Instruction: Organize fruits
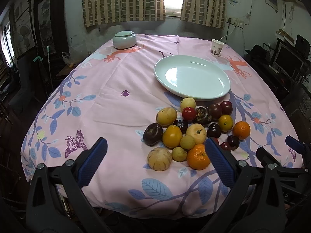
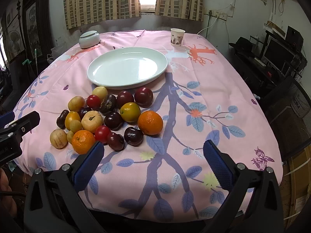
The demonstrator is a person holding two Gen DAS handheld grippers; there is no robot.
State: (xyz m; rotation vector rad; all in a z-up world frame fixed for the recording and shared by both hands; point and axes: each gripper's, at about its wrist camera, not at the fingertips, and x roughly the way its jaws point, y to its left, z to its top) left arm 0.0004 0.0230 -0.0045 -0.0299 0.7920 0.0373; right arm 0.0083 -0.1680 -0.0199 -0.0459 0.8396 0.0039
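Both grippers, left [image 1: 155, 156] and right [image 2: 152, 159], jaws apart near tablecloth [image 2: 223, 81] edge, fruit pile [image 2: 108, 116] beyond.

Lived-in home rm: curtains [image 1: 124, 2], floral tablecloth [image 1: 116, 89], fan [image 1: 23, 35], computer monitor [image 2: 278, 52].

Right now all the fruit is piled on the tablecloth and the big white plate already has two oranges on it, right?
Not quite. The white plate holds nothing; the right wrist view shows that. Both oranges lie on the tablecloth with the other fruit.
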